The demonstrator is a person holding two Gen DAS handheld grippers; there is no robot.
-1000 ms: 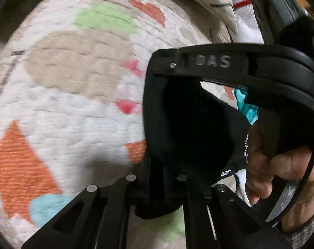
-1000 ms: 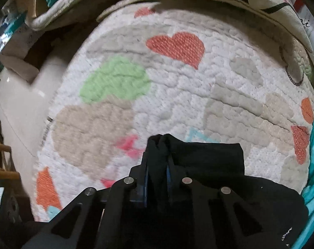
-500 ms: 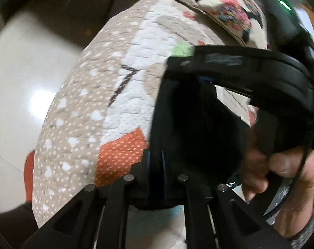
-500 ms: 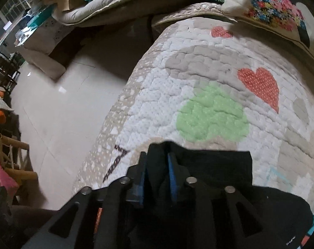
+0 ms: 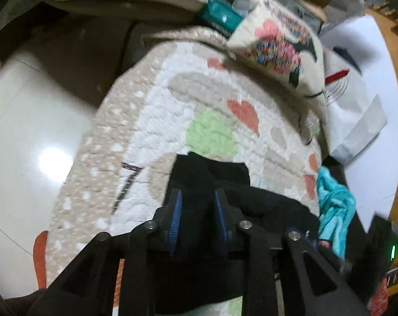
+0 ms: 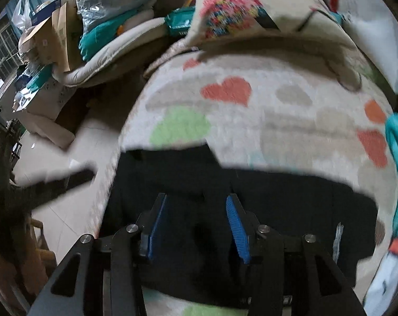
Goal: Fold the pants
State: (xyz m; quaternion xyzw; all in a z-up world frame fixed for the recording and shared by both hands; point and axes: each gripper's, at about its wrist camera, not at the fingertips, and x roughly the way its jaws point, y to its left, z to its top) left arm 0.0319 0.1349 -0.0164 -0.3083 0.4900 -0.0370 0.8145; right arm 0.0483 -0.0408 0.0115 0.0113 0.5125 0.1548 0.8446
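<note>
The right gripper [image 6: 196, 226] is wide open, with nothing between its blue pads [image 6: 237, 227]. It hangs just above the black pants [image 6: 291, 210]. The left gripper [image 5: 197, 220] is open only a little. Black cloth sits in the gap, but the pads do not look like they are pinching it, so I cannot tell if it has hold of anything.

The pants lie in a dark, partly folded heap on the quilt [image 6: 277, 110], the soft white cover with hearts on it. In the right wrist view, a flap of the pants points up toward the green heart [image 6: 180, 126]. The left end of the pants sits right at the edge of the quilt, next to the floor [image 5: 22, 131]. A blue-green cloth [image 5: 333, 205] lies at the right side of the pants. A pillow [image 6: 251, 13] rests at the far end of the quilt.

What could go wrong? The pants are near the quilt's edge, so a push could slide them off onto the floor. If a gripper closes on only the top layer, the fold could come apart. A grab too far right could catch the blue-green cloth too.
</note>
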